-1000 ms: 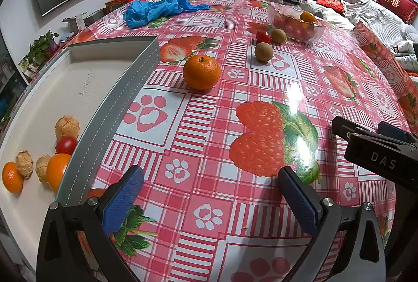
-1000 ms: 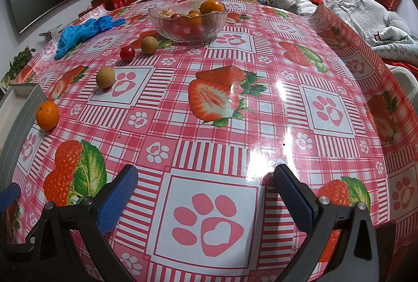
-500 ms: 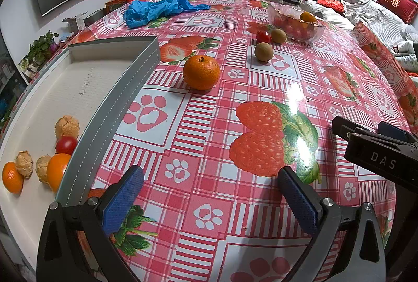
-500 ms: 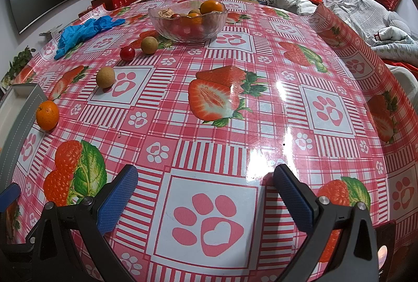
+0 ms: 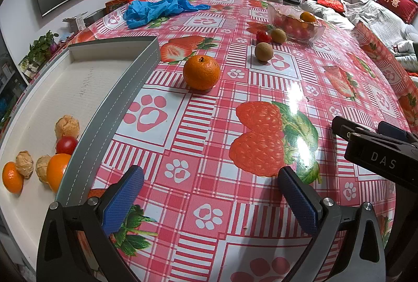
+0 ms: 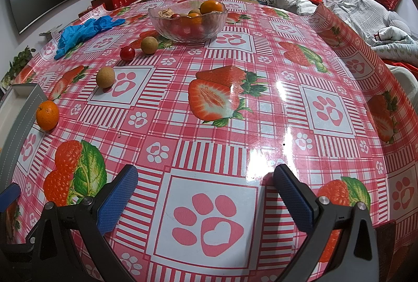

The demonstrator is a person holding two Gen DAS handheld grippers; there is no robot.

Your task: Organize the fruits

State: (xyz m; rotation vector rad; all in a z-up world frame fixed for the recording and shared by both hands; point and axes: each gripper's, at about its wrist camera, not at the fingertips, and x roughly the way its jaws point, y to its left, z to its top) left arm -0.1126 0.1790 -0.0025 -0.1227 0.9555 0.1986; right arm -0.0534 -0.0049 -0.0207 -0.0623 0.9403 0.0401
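Left wrist view: nothing moved since a second ago; left gripper [image 5: 209, 193] spread wide, empty; orange [image 5: 201, 72] beside tray [image 5: 115, 99], not yet in.
Right wrist view: unchanged; right gripper [image 6: 205, 197] wide, empty; bowl [image 6: 187, 20] far off.

Glossy plastic tablecloth [image 6: 235, 125] throwing back white glare, smooth and printed all over; the bowl [image 6: 188, 20] is clear glass with a scalloped rim. The tray [image 5: 117, 88] looks matt, grey stitched leather-like rim around a dull off-white floor. Gripper pads [image 5: 122, 198] show rough, dimpled blue rubber on matt black plastic arms with shiny metal screws, and the gloves [image 5: 156, 10] look thin, crumpled, blue.
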